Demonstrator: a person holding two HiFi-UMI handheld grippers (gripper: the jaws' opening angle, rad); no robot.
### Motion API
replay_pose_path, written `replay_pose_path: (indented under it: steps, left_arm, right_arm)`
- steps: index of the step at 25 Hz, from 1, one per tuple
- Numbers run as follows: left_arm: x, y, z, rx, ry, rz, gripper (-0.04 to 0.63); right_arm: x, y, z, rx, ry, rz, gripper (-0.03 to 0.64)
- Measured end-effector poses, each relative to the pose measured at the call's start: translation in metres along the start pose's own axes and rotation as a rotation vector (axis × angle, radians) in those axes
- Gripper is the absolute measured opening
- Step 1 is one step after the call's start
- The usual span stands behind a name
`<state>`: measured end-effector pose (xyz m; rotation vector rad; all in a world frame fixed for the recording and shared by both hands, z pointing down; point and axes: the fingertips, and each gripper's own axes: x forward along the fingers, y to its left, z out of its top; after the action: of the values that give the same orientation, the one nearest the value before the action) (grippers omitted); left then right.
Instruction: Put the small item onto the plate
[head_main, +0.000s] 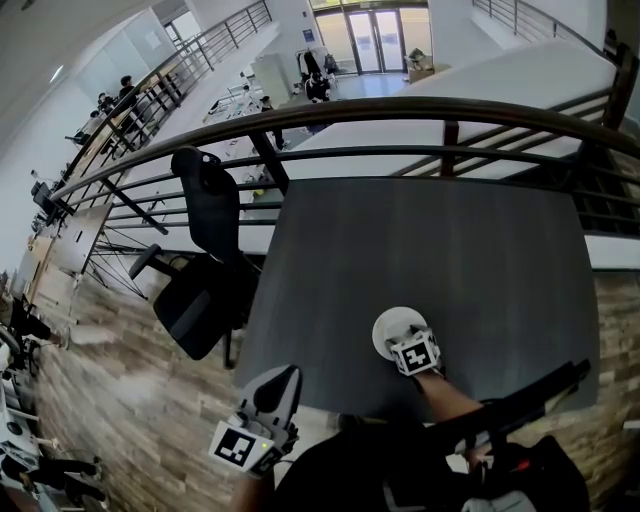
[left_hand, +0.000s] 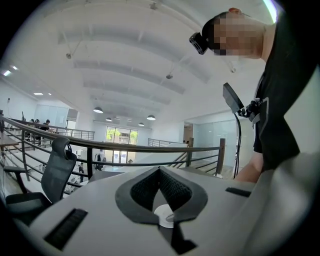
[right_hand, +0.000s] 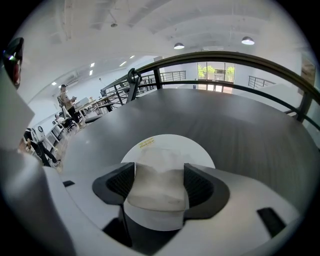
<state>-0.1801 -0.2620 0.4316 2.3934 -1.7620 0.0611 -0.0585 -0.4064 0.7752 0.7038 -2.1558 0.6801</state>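
Note:
A white round plate (head_main: 391, 325) lies near the front edge of the dark table (head_main: 430, 240). My right gripper (head_main: 410, 345) hangs over the plate's near side. In the right gripper view its pads (right_hand: 199, 185) press on both sides of a pale off-white small item (right_hand: 157, 187), which fills the gap between them just above the plate (right_hand: 172, 145). I cannot tell whether the item touches the plate. My left gripper (head_main: 281, 384) is held off the table's near-left corner. Its jaws (left_hand: 160, 172) meet at the tips, nothing between them.
A black office chair (head_main: 205, 260) stands at the table's left side on the wood floor. A dark metal railing (head_main: 400, 108) runs behind the table's far edge, with an open hall below. The person's forearm (head_main: 450, 395) reaches in from the front.

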Motion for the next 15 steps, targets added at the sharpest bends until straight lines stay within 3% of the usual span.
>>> replay_pose_path:
  steps: [7, 15]
  left_arm:
    - [-0.002, 0.003, 0.001, -0.003, -0.003, -0.003, -0.005]
    - [-0.004, 0.012, -0.005, -0.007, 0.005, -0.006, -0.005]
  right_arm:
    - [0.006, 0.003, -0.004, -0.025, 0.041, -0.007, 0.308]
    - [0.01, -0.001, 0.001, -0.03, 0.013, -0.035, 0.31]
